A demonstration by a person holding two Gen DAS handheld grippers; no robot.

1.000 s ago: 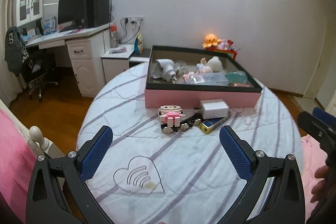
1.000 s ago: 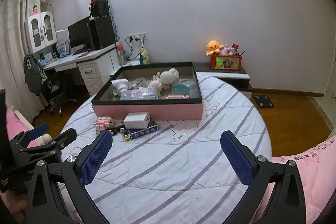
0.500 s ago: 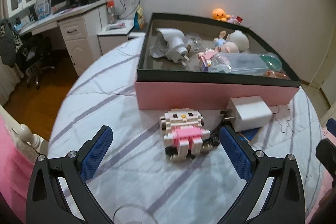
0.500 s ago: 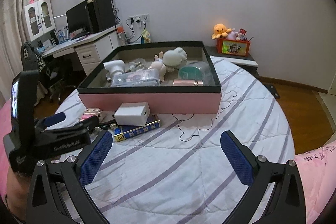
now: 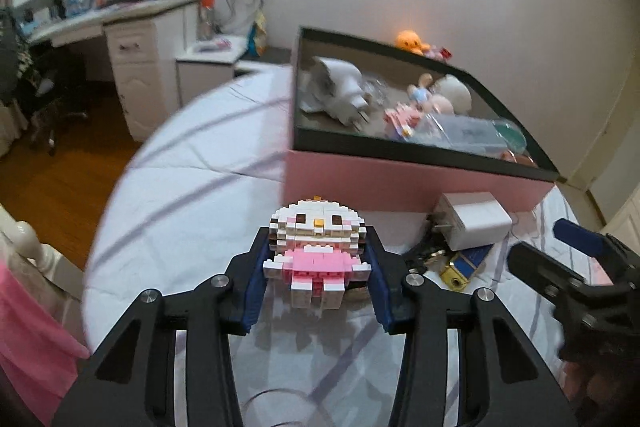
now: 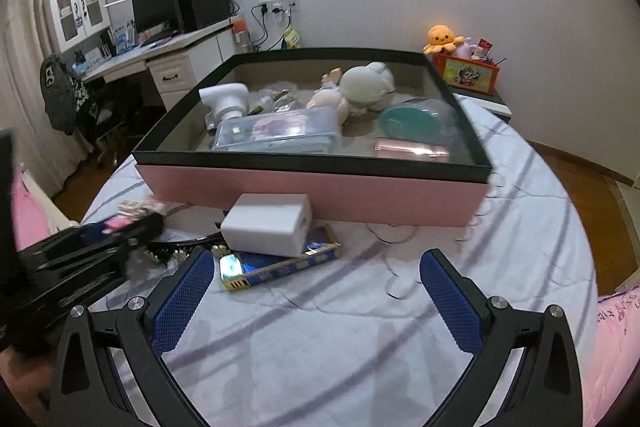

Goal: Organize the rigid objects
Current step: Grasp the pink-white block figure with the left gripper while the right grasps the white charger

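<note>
Your left tongs (image 5: 316, 269) are clenched on the brick figure (image 5: 316, 251), which sits just in front of the pink box (image 5: 400, 183), near its left corner. Your right tongs (image 6: 316, 291) are released and wide apart, hovering over the striped bed cover (image 6: 360, 327) in front of the box (image 6: 320, 195). The white charger (image 6: 268, 225) lies against the box's front wall, resting on a blue pack (image 6: 280, 267). Inside the box lie other small items
</note>
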